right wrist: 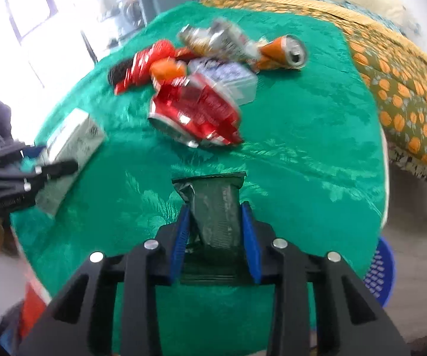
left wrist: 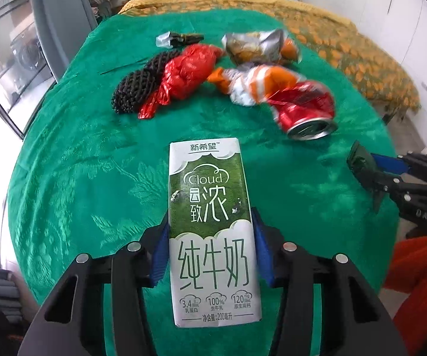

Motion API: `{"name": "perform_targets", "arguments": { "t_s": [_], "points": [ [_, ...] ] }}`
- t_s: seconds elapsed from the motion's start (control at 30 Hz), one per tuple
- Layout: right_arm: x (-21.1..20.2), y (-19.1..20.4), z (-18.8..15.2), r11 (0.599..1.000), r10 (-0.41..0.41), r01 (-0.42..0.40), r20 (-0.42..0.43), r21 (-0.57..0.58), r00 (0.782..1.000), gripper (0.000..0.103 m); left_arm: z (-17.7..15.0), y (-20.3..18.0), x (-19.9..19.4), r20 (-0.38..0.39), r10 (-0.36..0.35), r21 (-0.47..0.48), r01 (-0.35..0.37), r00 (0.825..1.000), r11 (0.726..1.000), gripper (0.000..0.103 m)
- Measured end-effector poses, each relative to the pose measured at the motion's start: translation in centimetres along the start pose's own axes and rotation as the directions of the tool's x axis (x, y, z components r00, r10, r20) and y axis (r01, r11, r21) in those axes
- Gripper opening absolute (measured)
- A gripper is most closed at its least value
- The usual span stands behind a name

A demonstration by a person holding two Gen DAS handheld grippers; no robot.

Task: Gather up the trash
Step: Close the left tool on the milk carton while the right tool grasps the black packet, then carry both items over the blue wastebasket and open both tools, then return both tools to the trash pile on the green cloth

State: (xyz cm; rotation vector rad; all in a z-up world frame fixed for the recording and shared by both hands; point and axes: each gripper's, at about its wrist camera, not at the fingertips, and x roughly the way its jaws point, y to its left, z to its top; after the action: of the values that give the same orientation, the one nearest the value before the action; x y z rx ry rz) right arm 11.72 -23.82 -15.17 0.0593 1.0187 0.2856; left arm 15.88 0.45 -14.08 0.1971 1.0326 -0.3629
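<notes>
Now, surface: a table (left wrist: 65,160) draped in shiny green patterned cloth, rounded at the edges.
Left gripper (left wrist: 210,255): clamped on a green-and-white milk carton (left wrist: 212,222), blue pads pressed to both long sides, carton pointing out over the cloth.
Right gripper (right wrist: 216,237): closed around a crumpled dark green wrapper (right wrist: 213,207), held above the near edge of the table.
Trash pile: at the far middle of the cloth, a crushed red can (left wrist: 305,112), an orange-and-silver wrapper (left wrist: 258,84), a red plastic bag (left wrist: 183,74) touching black foam netting (left wrist: 139,86), and a crushed orange can (right wrist: 284,52).
Room: a bed with an orange-patterned cover (left wrist: 347,44) runs behind the table, bright window to the left.
Floor: a blue perforated basket (right wrist: 381,270) sits just beside the table's right edge.
</notes>
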Motion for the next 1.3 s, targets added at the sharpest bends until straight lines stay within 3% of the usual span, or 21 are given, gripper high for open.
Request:
{"name": "perform_targets", "arguments": {
  "t_s": [0.17, 0.33, 0.5, 0.63, 0.77, 1.0, 1.03, 1.07, 1.13, 1.3],
  "points": [
    [-4.2, -5.2, -0.5, 0.997, -0.008, 0.002, 0.066, 0.082, 0.998, 0.034, 1.1, -3.9, -2.4, 0.046, -0.111, 0.023, 0.11, 0.993, 0.994, 0.048],
    [-7.0, -12.9, -2.2, 0.976, -0.151, 0.139, 0.062, 0.167, 0.987, 0.034, 3.6, -12.8, -3.1, 0.066, -0.25, 0.123, 0.241, 0.966, 0.963, 0.048],
    [-7.8, -20.7, -5.1, 0.933, -0.239, 0.222, 0.024, 0.283, 0.971, 0.034, 5.3, -23.0, -1.6, 0.02, -0.367, 0.209, 0.355, 0.93, 0.911, 0.048],
    [-7.4, -25.4, -7.5, 0.895, -0.27, 0.252, -0.002, 0.368, 0.963, 0.034, 5.7, -29.0, 1.7, -0.033, -0.389, 0.229, 0.386, 0.92, 0.894, 0.048],
    [-6.9, -29.0, -9.8, 0.861, -0.247, 0.23, -0.022, 0.453, 0.969, 0.034, 5.9, -33.9, 6.4, -0.091, -0.389, 0.223, 0.4, 0.917, 0.889, 0.048],
    [-6.6, -32.1, -11.3, 0.827, -0.207, 0.176, -0.003, 0.534, 0.978, 0.036, 5.5, -37.9, 12.5, -0.127, -0.395, 0.202, 0.413, 0.91, 0.888, 0.05],
    [-6.5, -32.3, -11.4, 0.82, -0.205, 0.174, -0.003, 0.545, 0.979, 0.037, 5.5, -38.0, 13.2, -0.119, -0.398, 0.198, 0.414, 0.91, 0.888, 0.059],
    [-6.5, -32.7, -11.6, 0.813, -0.206, 0.173, -0.003, 0.556, 0.979, 0.048, 5.7, -38.3, 14.0, -0.11, -0.395, 0.189, 0.409, 0.912, 0.893, 0.079],
    [-6.9, -33.3, -11.9, 0.793, -0.213, 0.168, 0.008, 0.586, 0.977, 0.065, 6.0, -38.2, 13.9, -0.077, -0.397, 0.178, 0.405, 0.914, 0.897, 0.085],
    [-9.5, -33.1, -11.5, 0.787, -0.249, 0.154, 0.079, 0.597, 0.965, 0.066, 6.3, -37.7, 10.4, 0.001, -0.436, 0.213, 0.426, 0.9, 0.879, 0.095]
  ]
}}
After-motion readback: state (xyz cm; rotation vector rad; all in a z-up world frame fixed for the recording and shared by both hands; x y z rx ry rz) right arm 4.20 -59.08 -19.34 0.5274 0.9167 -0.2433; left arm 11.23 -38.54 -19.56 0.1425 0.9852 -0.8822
